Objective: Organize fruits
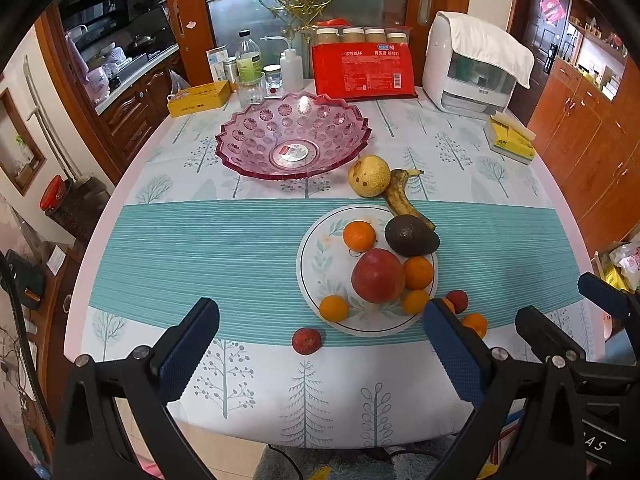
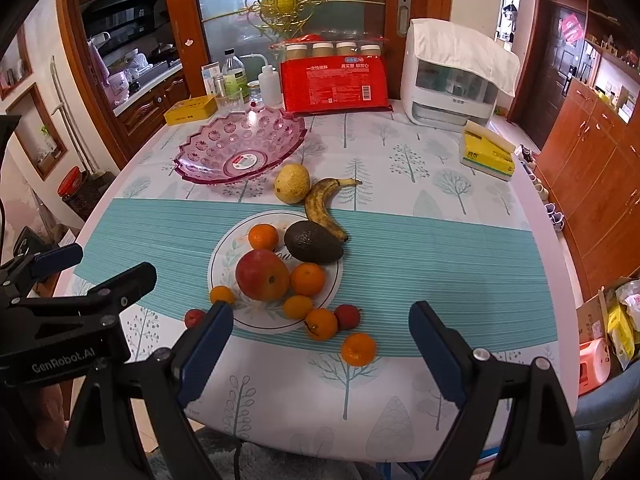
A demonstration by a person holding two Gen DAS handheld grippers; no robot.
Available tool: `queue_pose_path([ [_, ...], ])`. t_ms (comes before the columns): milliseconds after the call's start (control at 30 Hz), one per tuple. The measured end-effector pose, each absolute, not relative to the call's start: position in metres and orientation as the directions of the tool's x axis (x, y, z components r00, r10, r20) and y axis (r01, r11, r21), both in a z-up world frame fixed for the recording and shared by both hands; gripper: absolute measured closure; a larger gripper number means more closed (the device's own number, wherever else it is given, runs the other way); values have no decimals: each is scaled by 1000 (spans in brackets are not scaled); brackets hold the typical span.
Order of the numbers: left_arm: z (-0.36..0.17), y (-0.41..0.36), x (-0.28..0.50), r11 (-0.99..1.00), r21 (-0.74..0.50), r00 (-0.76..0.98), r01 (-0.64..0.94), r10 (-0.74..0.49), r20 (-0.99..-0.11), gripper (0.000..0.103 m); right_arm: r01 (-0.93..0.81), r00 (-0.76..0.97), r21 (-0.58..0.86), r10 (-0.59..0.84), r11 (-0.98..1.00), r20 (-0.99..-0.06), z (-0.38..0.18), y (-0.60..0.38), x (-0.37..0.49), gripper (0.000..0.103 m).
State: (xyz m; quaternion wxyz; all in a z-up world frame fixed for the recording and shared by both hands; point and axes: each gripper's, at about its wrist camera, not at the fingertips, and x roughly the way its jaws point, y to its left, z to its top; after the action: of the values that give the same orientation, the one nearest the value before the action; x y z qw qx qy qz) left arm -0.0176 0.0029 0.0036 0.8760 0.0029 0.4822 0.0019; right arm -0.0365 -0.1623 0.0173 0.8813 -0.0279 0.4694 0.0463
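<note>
Both the left claw [image 1: 318, 344] and right claw [image 2: 320, 344] hang released short of the plate [image 2: 224, 256], fruit heaped there awaiting the empty pink bowl [image 2: 200, 148] beyond.

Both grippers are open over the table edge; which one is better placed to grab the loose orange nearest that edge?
Right. The small loose orange lies just ahead of the open right gripper, between its fingers' lines. The open left gripper faces the red lychee instead.

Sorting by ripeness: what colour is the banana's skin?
Yellow, heavily mottled with brown; the banana shows best in the right wrist view.
</note>
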Motion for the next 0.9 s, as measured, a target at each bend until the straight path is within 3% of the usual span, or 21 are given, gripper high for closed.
queue_pose_path([
  [900,6,-5,-28,999,18,520,-41,37,-853,3,-151,557,23,104,988,-824,21,-174,-38,13],
])
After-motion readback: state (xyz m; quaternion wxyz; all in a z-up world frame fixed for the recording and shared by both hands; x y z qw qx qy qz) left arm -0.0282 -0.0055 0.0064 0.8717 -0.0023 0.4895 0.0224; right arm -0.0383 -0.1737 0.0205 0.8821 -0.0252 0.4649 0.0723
